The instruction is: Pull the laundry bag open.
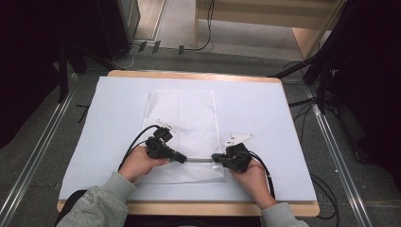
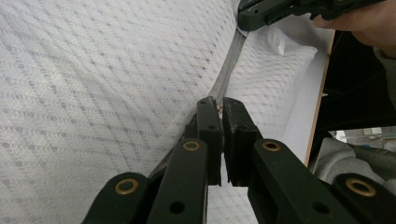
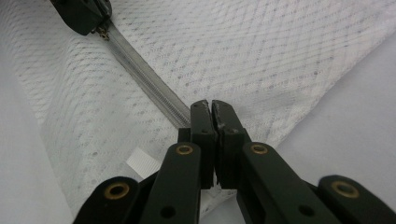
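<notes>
Mesh bag [image 1: 183, 124] found flat on white table cover [image 1: 265, 109], zip [image 1: 198, 160] running between both sets of fingers. Left gripper [image 2: 219, 103] closed on zip pull [image 2: 217, 108] at its fingertips. Right gripper [image 3: 209, 106] clamped shut on zip end, fabric spreading beyond fingertips. Judged light, soft, limp and prone to bunching; firmest hold at zip tape and pull, not loose mesh. Small white tag [image 3: 143, 164] noted left of right fingers; no legible writing or brand.

even, bright overhead light, soft shadows; close views perhaps slightly blurred.
</notes>
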`<act>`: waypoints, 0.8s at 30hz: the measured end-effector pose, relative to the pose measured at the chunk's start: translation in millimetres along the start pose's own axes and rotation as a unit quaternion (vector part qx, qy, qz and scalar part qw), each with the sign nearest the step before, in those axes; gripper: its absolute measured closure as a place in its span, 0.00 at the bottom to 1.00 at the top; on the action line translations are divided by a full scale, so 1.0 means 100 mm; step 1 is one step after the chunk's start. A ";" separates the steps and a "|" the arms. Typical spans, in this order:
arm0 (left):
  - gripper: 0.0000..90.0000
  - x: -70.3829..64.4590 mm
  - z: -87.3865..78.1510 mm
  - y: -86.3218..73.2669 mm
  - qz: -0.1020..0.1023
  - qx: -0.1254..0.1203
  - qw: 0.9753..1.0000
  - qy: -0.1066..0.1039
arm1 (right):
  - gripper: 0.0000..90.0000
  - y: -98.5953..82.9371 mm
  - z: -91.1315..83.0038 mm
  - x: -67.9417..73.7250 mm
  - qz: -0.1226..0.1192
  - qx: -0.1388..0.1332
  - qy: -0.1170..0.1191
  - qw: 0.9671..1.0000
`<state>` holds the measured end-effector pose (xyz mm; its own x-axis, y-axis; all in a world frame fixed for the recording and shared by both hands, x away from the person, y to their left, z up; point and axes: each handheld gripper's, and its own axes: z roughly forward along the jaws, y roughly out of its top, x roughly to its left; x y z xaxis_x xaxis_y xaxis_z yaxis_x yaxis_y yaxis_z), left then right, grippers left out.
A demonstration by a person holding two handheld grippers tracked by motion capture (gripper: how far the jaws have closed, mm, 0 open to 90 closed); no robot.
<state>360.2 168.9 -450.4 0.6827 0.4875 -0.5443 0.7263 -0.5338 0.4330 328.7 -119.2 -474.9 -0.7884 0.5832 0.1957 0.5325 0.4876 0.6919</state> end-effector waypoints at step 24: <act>0.98 0.05 -0.17 -0.12 -0.010 -0.003 1.000 0.004 | 0.99 -0.01 0.00 -0.01 0.000 -0.003 0.006 1.000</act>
<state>356.7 190.0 -446.1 0.6679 0.5044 -0.5472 0.7409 -0.5199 0.4251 329.1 -120.5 -475.7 -0.7916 0.5759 0.2043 0.5309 0.4828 0.6964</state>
